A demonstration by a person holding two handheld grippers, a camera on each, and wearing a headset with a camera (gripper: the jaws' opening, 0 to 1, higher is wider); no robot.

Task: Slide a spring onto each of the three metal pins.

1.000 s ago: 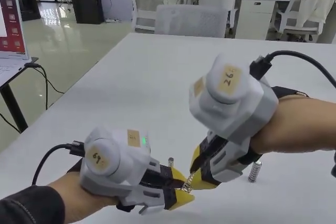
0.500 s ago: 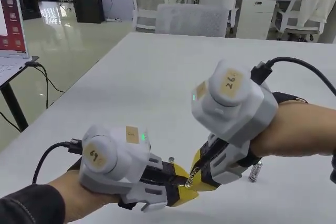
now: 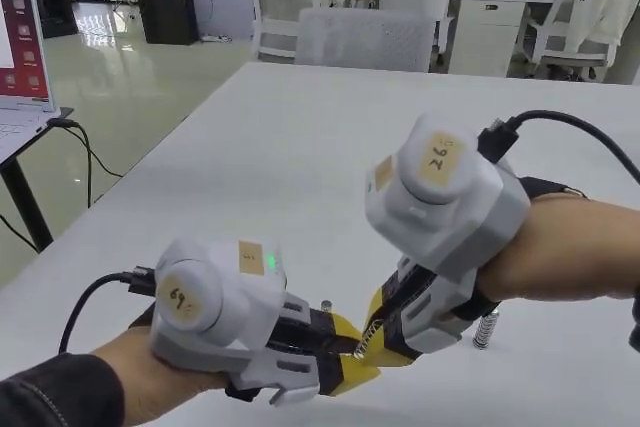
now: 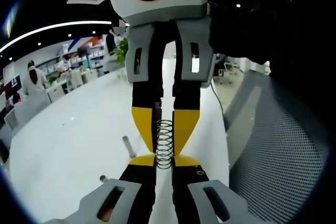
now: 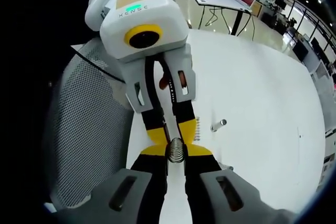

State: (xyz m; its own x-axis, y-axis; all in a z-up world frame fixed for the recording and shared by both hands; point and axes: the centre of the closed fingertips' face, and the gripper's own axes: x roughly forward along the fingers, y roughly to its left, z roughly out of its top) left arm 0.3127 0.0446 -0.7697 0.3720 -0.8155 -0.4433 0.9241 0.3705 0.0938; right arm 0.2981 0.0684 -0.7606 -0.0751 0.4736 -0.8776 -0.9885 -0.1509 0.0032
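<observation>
Left gripper [image 4: 164, 162]: pinching one end of spring [image 4: 165, 139] | right gripper [image 5: 177, 155]: pinching other end, tip to tip, above table [image 3: 250, 147] | bare pin [image 3: 326, 306]: standing just beside jaws | sprung pin [image 3: 486, 327]: standing near right gripper, apart

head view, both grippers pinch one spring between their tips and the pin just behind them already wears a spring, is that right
Not quite. The left gripper and right gripper do pinch one spring between their tips, but the pin just behind them is bare, as the head view shows. The loaded pin stands on the far side of the right gripper.
</observation>
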